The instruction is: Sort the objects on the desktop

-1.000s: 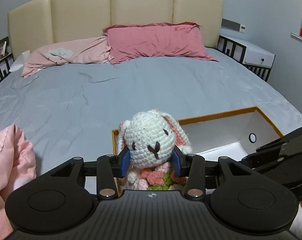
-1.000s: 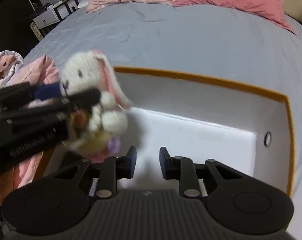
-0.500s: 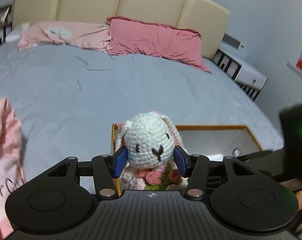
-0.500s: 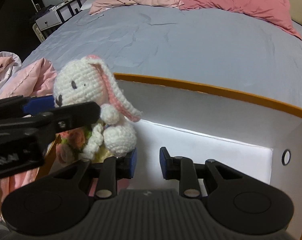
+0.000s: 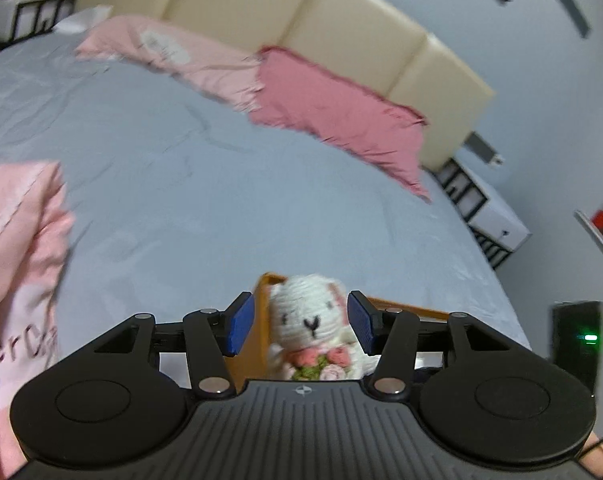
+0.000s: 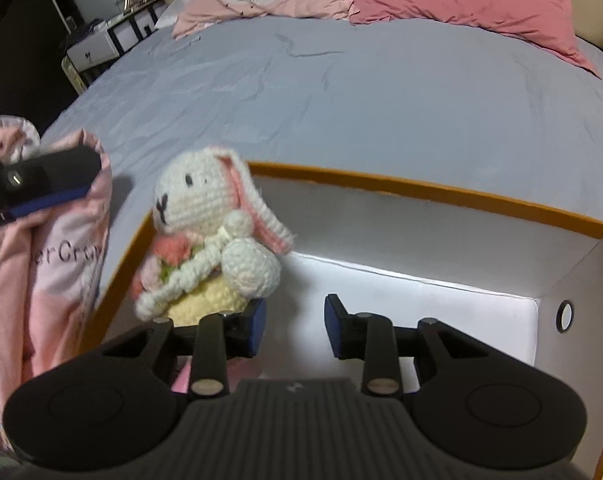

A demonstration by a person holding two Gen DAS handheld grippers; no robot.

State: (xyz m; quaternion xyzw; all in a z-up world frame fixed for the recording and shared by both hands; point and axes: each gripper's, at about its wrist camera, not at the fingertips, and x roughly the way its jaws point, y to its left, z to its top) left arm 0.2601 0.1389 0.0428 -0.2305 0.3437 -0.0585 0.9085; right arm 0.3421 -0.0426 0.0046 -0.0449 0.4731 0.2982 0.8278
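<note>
We have just let go: our left gripper (image 5: 301,322) spread wide, right gripper (image 6: 295,330) apart and empty, white crocheted rabbit (image 6: 211,236) now inside the orange-rimmed white cardboard box (image 6: 421,192).

Dim, motion-blurred, fisheye-warped edges

Left gripper (image 5: 300,323) no longer clamps the crochet bunny (image 5: 311,323): its blue pads (image 5: 240,323), pressed against the head half a second ago, now stand apart from it on both sides, and the gripper has drawn back and swung left, seen in the right wrist view over the pink cloth (image 6: 57,264). Bunny (image 6: 211,236) now sits free in the near-left corner of the orange-rimmed box (image 6: 441,194), lower than before. Right gripper (image 6: 295,326) jaws have spread wider.
</note>
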